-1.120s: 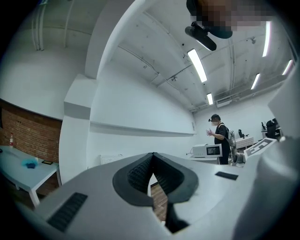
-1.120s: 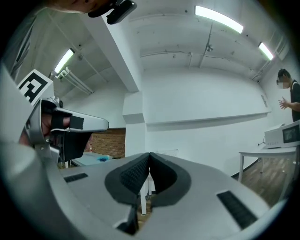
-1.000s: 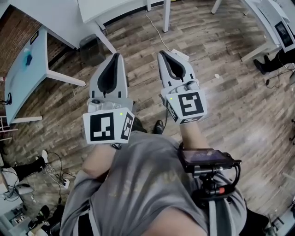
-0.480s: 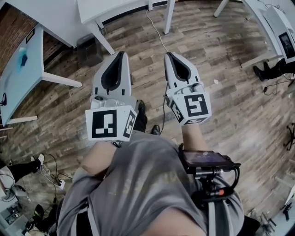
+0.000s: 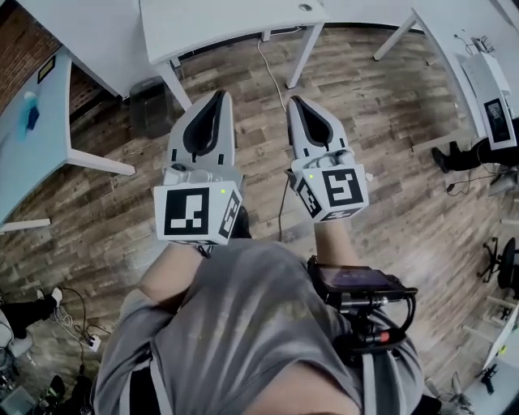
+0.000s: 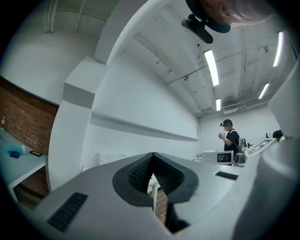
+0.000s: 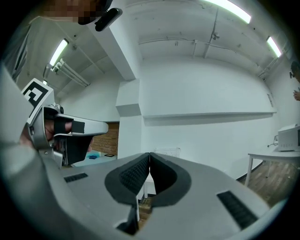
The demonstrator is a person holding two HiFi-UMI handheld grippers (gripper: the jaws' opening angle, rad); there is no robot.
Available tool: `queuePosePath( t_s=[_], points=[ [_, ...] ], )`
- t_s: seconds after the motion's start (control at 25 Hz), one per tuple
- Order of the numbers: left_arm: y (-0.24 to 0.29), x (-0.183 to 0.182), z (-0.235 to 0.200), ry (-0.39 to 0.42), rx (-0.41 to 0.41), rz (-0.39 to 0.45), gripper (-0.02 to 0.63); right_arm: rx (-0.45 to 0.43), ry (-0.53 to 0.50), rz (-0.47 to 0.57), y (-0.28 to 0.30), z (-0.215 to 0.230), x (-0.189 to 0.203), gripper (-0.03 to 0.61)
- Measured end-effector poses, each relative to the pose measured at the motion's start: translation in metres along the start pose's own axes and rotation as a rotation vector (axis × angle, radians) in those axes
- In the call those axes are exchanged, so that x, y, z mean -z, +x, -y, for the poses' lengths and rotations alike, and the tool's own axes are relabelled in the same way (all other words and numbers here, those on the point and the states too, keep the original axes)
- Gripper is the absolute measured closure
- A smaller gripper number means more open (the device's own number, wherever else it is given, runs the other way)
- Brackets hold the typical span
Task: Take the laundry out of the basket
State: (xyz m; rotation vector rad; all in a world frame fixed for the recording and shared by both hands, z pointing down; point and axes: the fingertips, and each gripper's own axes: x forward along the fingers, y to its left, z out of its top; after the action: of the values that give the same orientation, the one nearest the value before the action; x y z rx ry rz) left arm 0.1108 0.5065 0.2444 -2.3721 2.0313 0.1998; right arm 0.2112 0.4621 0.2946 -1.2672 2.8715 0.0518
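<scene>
- Compared with a second ago, the wooden floor (image 5: pixel 389 162) has slid back under the person. The white tabletop (image 5: pixel 227 20) and the dark bin (image 5: pixel 150 101) below it now sit nearer, so the person appears to be walking towards the far tables.
- The left gripper (image 5: pixel 218 92) and right gripper (image 5: pixel 293 100) are carried side by side in front of the body. Each has its jaws pressed fully together, with nothing between them.
- No laundry is in view. A latticed white box (image 7: pixel 167 152) stands far ahead against the wall. It may be the basket, but I cannot tell.
- I judge the task is still at the approach stage, with nothing reached or gripped.
- The only markings are the black-and-white square patterns on the marker cubes (image 5: pixel 197 215). No brand or readable writing shows.
</scene>
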Motion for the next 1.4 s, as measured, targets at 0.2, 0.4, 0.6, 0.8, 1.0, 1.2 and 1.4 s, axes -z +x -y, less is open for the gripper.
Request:
queuePosePath(
  t_s=[0.2,0.4,0.6,0.8,1.0,1.2,1.4],
  points=[
    [0.030,-0.008,-0.035,-0.010,0.000,0.027,0.604,-0.006,-0.030,0.010,0.045,0.000,-0.012,0.571],
    [0.055,0.002,-0.048,-0.030,0.011,0.006,0.604,0.003,-0.032,0.000,0.071,0.013,-0.011,0.571],
    [0.081,0.016,-0.056,-0.029,0.006,-0.025,0.606,0.007,-0.023,0.003,0.091,0.032,-0.009,0.571],
    [0.116,0.028,-0.065,-0.007,-0.016,-0.050,0.606,0.001,-0.002,0.021,0.120,0.059,-0.004,0.571],
    [0.163,0.029,-0.071,0.019,-0.032,-0.059,0.605,-0.016,0.006,0.032,0.157,0.092,-0.002,0.571],
    [0.215,0.019,-0.066,0.063,-0.046,-0.047,0.606,-0.019,0.031,0.064,0.187,0.139,-0.009,0.571],
    [0.251,0.014,-0.059,0.116,-0.065,-0.040,0.606,-0.031,0.064,0.111,0.210,0.175,-0.014,0.571]
  ],
)
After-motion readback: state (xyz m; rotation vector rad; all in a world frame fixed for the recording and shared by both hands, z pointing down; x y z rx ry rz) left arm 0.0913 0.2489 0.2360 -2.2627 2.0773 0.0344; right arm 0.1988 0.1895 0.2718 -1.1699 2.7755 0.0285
